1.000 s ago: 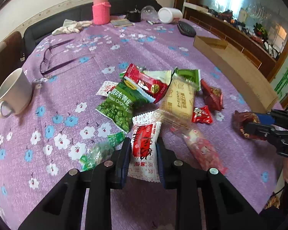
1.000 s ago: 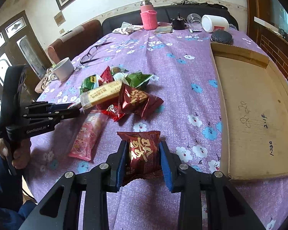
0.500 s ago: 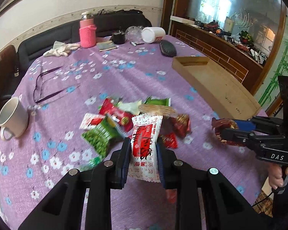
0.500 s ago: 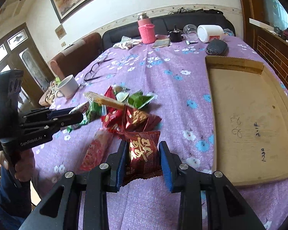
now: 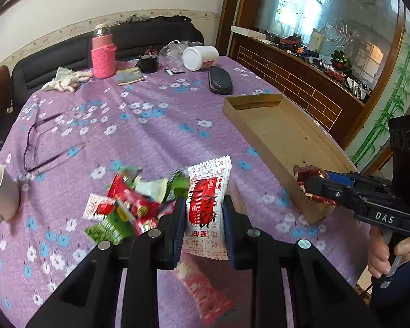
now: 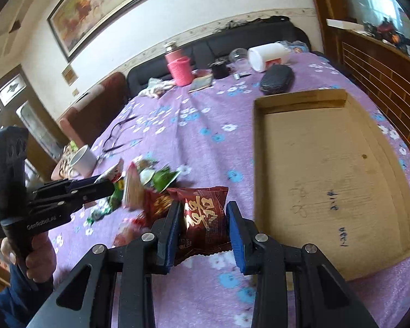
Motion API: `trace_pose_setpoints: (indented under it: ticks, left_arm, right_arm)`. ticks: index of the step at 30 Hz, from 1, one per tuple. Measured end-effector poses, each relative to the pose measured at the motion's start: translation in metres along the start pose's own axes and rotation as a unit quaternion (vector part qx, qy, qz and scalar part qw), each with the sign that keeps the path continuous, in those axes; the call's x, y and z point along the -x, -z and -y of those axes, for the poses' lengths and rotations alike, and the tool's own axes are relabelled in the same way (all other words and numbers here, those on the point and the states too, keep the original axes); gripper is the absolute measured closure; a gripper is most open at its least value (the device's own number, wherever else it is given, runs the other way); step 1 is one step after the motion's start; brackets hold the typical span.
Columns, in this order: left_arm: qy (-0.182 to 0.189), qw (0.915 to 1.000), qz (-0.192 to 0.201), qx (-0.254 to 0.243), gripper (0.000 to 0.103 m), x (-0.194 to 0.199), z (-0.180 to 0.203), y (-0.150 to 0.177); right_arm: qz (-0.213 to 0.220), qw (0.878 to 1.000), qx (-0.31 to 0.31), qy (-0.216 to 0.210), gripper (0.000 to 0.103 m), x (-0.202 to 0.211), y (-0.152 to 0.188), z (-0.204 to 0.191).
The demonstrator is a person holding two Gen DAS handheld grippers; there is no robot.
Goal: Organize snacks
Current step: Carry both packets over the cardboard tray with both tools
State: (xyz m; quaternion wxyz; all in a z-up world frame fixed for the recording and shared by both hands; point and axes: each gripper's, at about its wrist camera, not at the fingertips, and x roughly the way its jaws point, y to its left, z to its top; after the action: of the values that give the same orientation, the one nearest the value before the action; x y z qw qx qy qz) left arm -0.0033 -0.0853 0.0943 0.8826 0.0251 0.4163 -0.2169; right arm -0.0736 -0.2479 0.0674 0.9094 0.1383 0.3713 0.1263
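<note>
Blur is the main trouble through my left wrist camera: the snack pile (image 5: 128,207) on the purple flowered tablecloth (image 5: 139,131) smears into red and green wrappers, and I can read only that they overlap. My left gripper (image 5: 202,213) has its jaws clamped on a white and red packet (image 5: 209,205), upright between the pads, its lower edge hiding part of a pink packet (image 5: 202,295) that is itself blurred. At the right edge I see my right gripper (image 5: 311,186) pinching a dark red packet (image 5: 304,175) in front of the near corner of the cardboard tray (image 5: 284,136); whether it is over the tray or only beside it I cannot tell, and the holding hand (image 5: 382,251) is cut off by the frame. Through the right wrist camera that gripper (image 6: 203,218) is closed on the dark red packet (image 6: 205,216), whose foot is hidden behind the pads. The tray (image 6: 328,169) lies to its right, with faint handwriting I cannot make out. The left gripper (image 6: 106,186) points into the blurred pile (image 6: 145,186); its packet is lost among the wrappers. A white mug (image 6: 83,160) stands beyond.
</note>
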Motion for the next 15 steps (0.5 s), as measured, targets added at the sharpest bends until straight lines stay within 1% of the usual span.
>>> trace_pose_setpoints:
  ticks: [7,11,15]
  left_arm:
    - [0.008,0.9999,0.0,-0.013,0.078,-0.017,0.023,-0.027]
    - [0.018,0.9996,-0.007,-0.022,0.078,-0.035,0.04,-0.048]
    - [0.029,0.999,-0.019,-0.027,0.078,-0.061,0.059,-0.068]
  right_arm:
    - [0.011,0.999,-0.042,0.025,0.067,0.002,-0.022,0.032]
    - [0.016,0.996,-0.072,0.041,0.067,-0.002,-0.042,0.057]
    - [0.019,0.992,-0.113,0.057,0.067,-0.01,-0.063,0.088]
